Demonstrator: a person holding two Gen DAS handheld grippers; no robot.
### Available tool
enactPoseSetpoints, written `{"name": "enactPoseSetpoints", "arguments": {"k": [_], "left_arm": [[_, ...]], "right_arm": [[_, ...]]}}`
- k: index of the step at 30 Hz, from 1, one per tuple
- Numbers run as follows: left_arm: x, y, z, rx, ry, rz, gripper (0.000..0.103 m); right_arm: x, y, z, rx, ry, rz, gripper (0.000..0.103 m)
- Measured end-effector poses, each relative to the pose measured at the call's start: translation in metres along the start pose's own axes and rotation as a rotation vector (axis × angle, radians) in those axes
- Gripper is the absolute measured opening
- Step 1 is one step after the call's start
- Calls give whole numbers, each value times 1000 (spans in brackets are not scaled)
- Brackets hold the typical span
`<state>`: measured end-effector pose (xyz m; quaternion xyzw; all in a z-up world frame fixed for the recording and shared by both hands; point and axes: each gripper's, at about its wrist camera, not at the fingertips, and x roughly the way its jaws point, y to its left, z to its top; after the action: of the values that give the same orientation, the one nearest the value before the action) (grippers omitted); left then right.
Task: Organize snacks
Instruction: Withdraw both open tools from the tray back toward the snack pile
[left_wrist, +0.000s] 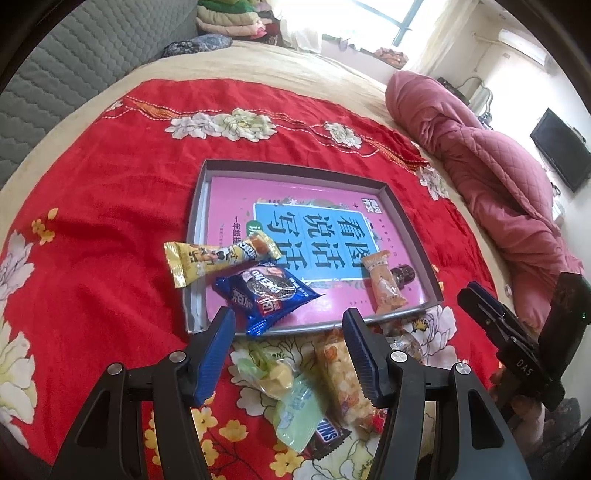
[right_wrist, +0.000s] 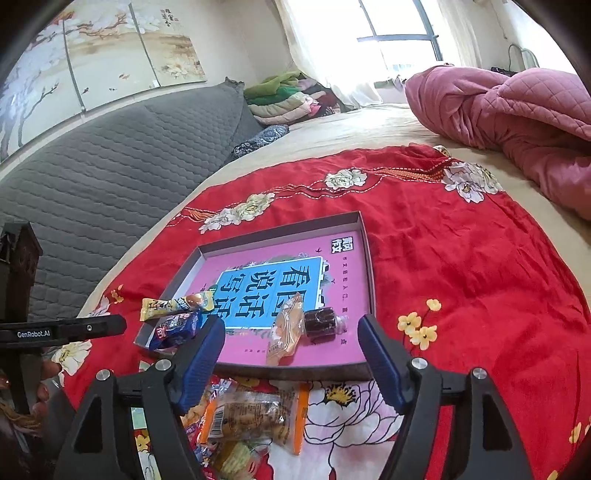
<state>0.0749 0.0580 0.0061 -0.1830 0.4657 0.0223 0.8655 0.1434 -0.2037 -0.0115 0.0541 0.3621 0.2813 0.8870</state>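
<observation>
- Four snacks sit in or on the shallow tray (left_wrist: 413, 225), which lies on the red flowered cloth (left_wrist: 92, 240) spread over the bed (left_wrist: 314, 70).
- Yellow bar (left_wrist: 207, 258): only partly in; one end hangs over the tray's left wall onto the cloth.
- Blue biscuit packet (left_wrist: 267, 295): mostly inside, its near corner sticking out over the front rim.
- Orange-wrapped cake (left_wrist: 384, 282) and dark round sweet (left_wrist: 404, 276): both fully inside, touching each other near the right front corner.
- Most of the tray floor, covered by a pink sheet with large printed characters, is bare.
- A loose heap waits on the cloth just in front of the tray: green pouch (left_wrist: 299, 410), pale yellow-green candy (left_wrist: 269, 369), long puffed-rice bar (left_wrist: 345, 380), dark chocolate bar (left_wrist: 325, 437), and an orange-edged packet of biscuits (right_wrist: 255, 413).
- Left gripper (left_wrist: 290, 354): fingers spread wide, holding nothing, hovering over the heap with the green pouch and rice bar between them.
- Right gripper (right_wrist: 291, 362): fingers likewise wide apart and empty, poised above the tray's front rim and the orange-edged packet.
- Judgement: roughly the halfway mark or a little short. At least five pieces are left outside, and two placed ones look to need nudging fully in.
</observation>
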Motion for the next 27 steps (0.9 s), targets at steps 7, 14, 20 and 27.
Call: {"name": "enactPoseSetpoints", "arguments": {"k": [7,14,20,27], "left_arm": [[-2,3,-4,-11,9,-5,62],[-2,4,-11,-8,26,7,62],[3,7,-20,-14,59,14,62],[7,6,-27,-9,85,12,62]], "right_arm": [[-2,6,-4,-3,9,3,74],[-5,11,-7,-5,16,-8,74],[-8,13,-12,4,27,-9,79],[-9,17,-19,3,56,-11,79]]}}
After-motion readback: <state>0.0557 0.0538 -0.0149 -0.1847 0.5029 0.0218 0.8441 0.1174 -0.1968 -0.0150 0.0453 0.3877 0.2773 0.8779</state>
